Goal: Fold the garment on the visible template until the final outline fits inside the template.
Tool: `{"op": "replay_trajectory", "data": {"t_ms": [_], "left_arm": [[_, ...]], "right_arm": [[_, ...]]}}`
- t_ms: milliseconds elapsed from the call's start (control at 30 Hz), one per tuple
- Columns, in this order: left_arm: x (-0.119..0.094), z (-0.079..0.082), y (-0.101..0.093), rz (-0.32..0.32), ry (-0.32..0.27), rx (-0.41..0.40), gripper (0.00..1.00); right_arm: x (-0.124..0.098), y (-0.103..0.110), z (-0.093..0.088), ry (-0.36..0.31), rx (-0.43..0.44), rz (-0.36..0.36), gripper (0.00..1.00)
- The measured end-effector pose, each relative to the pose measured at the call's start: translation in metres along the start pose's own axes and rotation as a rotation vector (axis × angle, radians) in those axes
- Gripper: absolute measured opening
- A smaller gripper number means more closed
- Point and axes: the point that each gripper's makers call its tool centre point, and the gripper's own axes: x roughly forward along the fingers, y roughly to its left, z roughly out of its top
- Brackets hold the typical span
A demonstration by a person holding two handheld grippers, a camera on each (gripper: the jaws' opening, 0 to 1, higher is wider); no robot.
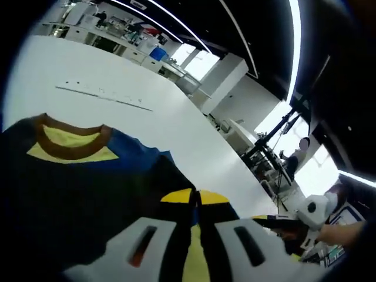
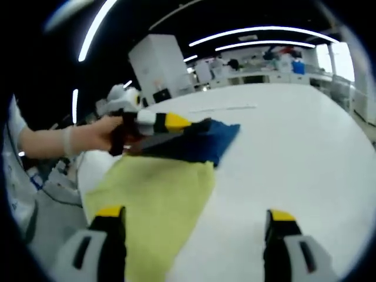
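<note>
In the left gripper view, the left tongs (image 1: 197, 202) have their 2 jaws pressed together on the garment (image 1: 88, 188), pinching its dark and yellow cloth. The brown collar (image 1: 70, 141) lies beyond on the white surface (image 1: 117, 76). In the right gripper view, the right tongs (image 2: 194, 220) stand wide apart, holding nothing, over the garment's yellow-green panel (image 2: 153, 200). A person's hand (image 2: 100, 136) grips the left tongs at the blue part.
</note>
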Motion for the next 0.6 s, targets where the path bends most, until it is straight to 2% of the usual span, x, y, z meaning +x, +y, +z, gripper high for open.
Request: {"op": "replay_trajectory", "data": {"t_ms": [333,433,600], "left_arm": [[0.008,-0.018,0.006,0.008,0.058,0.01,0.0],[0.007,-0.018,0.006,0.006,0.06,0.011,0.0],[0.006,-0.018,0.001,-0.021,0.063,0.077,0.0]], "right_arm": [[-0.001,-0.002,-0.002,-0.004,0.015,-0.005,0.98],[-0.001,-0.002,-0.002,-0.005,0.021,-0.004,0.98],[-0.001,-0.001,-0.003,-0.001,0.018,-0.002,0.98]]}}
